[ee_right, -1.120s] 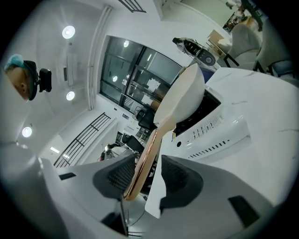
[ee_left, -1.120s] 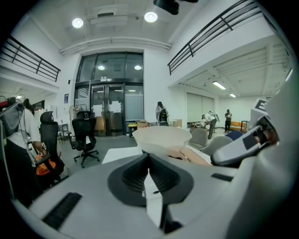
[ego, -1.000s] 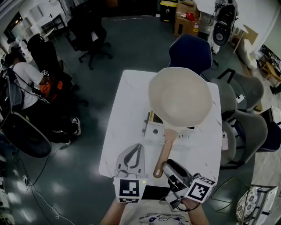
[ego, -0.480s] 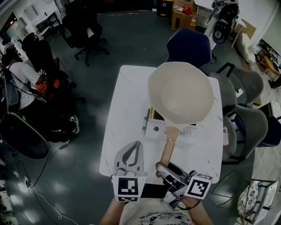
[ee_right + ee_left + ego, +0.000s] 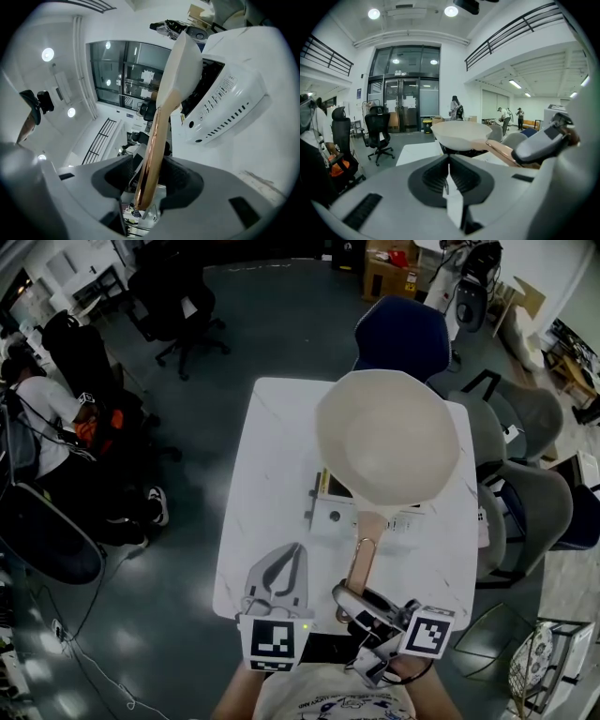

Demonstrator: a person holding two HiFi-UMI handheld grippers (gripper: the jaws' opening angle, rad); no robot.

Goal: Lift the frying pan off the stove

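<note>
One frying pan [image 5: 386,442], empty, sits on the one stove [image 5: 330,512] at the far right of the white table [image 5: 267,456]; its handle [image 5: 361,563] points toward the near edge. Of two grippers, the right gripper [image 5: 349,601] has its jaws spread wide around the handle end, with gaps at both sides. The left gripper [image 5: 298,554], near left, has its jaws pressed together on nothing.
</note>
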